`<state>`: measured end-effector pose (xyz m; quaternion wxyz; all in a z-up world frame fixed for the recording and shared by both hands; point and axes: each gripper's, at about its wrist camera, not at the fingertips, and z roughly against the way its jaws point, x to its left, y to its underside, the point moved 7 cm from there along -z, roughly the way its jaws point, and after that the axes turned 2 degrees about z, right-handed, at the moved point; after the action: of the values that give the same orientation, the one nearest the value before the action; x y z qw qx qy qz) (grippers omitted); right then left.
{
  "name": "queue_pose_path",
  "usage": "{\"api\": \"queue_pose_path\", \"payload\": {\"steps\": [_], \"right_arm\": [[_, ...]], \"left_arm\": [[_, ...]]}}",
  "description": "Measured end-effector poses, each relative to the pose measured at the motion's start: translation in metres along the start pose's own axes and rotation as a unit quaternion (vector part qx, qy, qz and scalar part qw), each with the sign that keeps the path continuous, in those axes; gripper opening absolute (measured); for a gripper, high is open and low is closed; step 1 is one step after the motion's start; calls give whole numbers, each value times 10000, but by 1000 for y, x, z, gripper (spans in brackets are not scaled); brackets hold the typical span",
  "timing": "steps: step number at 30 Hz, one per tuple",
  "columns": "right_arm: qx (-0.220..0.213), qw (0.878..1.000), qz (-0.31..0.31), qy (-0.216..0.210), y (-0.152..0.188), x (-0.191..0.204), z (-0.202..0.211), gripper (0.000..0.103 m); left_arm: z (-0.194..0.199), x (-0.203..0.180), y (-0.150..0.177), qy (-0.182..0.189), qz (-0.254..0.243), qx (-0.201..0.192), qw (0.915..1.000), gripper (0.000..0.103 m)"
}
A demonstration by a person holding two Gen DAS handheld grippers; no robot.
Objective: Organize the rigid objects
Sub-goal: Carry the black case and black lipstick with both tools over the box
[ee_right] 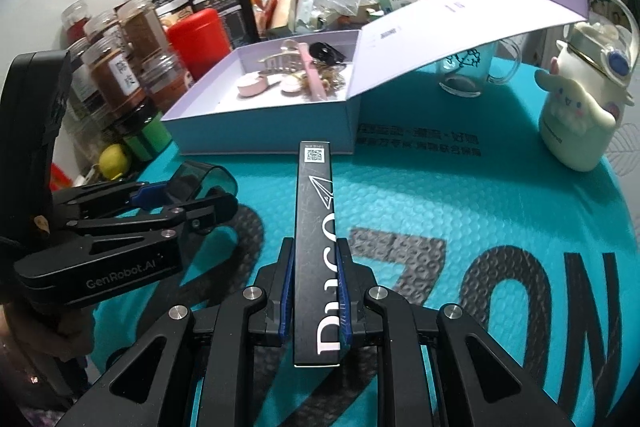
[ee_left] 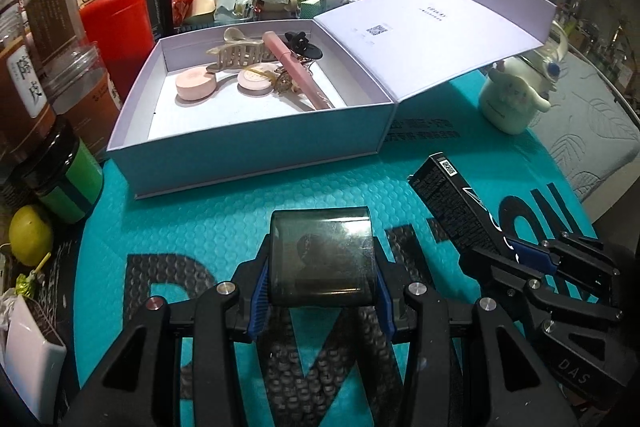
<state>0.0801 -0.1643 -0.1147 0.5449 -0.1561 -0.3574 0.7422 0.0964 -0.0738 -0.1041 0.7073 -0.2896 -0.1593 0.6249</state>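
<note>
A: Left gripper (ee_left: 322,303) pinches the smoky translucent plastic case (ee_left: 322,255); right gripper (ee_right: 314,301) clamps the long black printed carton (ee_right: 315,227), axis pointing 12 o'clock.

B: Open pale lavender cardboard box (ee_left: 256,147) lies at 12 from both; left looks nearer, probably.

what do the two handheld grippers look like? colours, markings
Both the left gripper and the right gripper are matte black linkage frames with silver pivot pins and blue finger pads. White "GenRobot.AI" lettering marks the left one's side; "DAS" is embossed on the right.
</note>
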Motion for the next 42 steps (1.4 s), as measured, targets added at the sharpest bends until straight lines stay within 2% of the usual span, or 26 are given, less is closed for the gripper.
{"api": "queue_pose_path", "payload": {"steps": [14, 27, 42], "right_arm": [[-161, 9996, 138, -181, 18, 40, 25, 18], [-389, 9982, 314, -342, 23, 71, 49, 18], [-532, 9947, 672, -566, -6, 87, 55, 18]], "left_arm": [[45, 10, 25, -127, -78, -248, 9996, 43], [87, 10, 40, 20, -242, -439, 9987, 43], [110, 19, 16, -93, -294, -717, 9970, 43]]}}
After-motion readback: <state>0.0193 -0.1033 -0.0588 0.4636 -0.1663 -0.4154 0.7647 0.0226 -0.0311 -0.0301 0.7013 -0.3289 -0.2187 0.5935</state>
